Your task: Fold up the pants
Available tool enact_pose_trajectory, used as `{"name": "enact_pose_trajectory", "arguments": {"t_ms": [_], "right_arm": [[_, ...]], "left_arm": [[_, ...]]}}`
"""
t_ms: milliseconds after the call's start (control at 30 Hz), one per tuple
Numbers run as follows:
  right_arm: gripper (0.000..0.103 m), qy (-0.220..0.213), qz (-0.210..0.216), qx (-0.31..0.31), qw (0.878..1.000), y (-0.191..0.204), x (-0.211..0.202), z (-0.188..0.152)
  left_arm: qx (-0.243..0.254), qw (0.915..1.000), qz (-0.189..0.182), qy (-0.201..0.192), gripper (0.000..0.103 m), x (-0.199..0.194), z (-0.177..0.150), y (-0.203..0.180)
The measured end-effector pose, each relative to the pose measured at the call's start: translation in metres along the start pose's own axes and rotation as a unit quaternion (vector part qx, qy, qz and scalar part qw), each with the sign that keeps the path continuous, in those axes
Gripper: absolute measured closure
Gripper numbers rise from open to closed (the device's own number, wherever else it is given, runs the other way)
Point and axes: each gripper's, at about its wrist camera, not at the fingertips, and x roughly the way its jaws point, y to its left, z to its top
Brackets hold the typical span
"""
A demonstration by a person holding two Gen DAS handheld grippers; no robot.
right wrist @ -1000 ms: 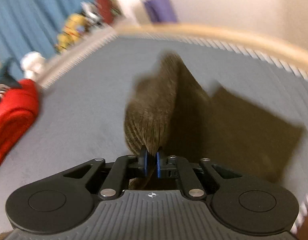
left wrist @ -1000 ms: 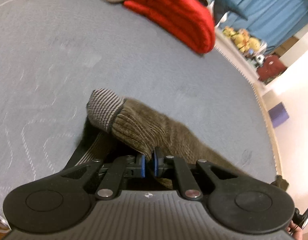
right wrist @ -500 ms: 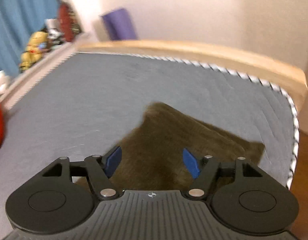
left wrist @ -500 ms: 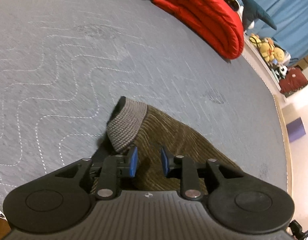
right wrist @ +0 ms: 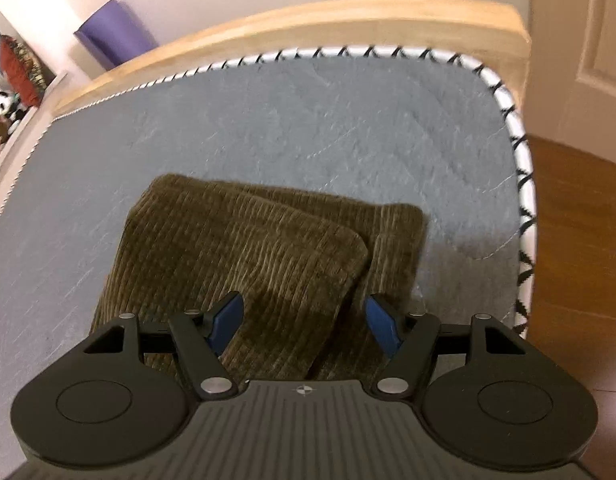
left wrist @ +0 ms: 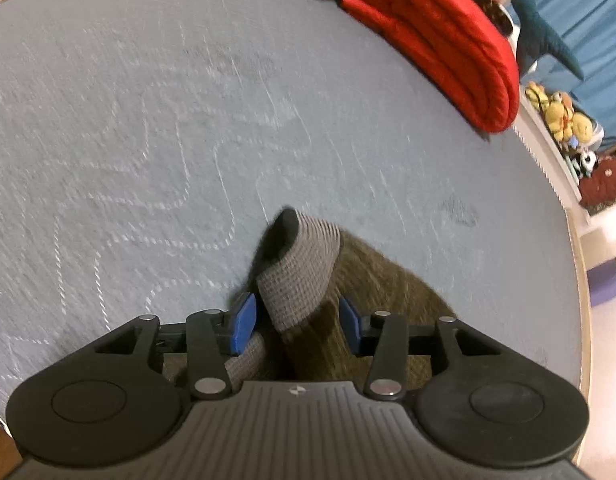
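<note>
Claws have both let go. The left claw has just been opening; its blue pads now stand apart on either side of the grey ribbed waistband of the brown corduroy pants, which it pinched a second ago, and they no longer press on it. The waistband has settled onto the grey quilted bed, one corner curling up toward 12 o'clock. The right claw has also just been opening; its pads stand wide apart above the folded legs, nothing clamped, where a second ago it held a raised bunch of cloth. That cloth now lies flat in two stacked layers near the bed's foot, at 12 o'clock from the claw. Judging by this, one fold is laid down and released; another fold or smoothing may remain. A rolled red blanket lies well apart at 1 o'clock.
</note>
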Motion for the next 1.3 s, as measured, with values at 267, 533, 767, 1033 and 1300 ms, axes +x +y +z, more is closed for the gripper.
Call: {"name": "enact_pose_trajectory", "arguments": {"t_ms": [267,533,767,1033,1300], "right_arm": [[0.043,0.000,0.046,-0.012,0.999,-0.004,0.003,0.010],[0.092,-0.038,0.081,0.000,0.996,-0.007,-0.012,0.017],[0.093,-0.154,0.127,-0.020,0.980,-0.005,-0.081,0.028],[0.082,0.009,-0.011,0.039,0.999,-0.045,-0.019,0.028],[0.054,-0.126,0.014,-0.013,0.992,-0.020,-0.064,0.025]], "left_arm": [[0.026,0.9994,0.024,-0.004,0.053,0.011,-0.005,-0.016],[0.049,0.9969,0.023,-0.057,0.086,-0.022,-0.009,-0.021],[0.056,0.9959,-0.007,-0.071,0.085,-0.075,-0.019,-0.008],[0.073,0.9914,0.088,-0.065,0.058,-0.066,-0.026,-0.001],[0.174,0.9832,0.003,-0.055,0.058,-0.048,-0.054,-0.062]]}}
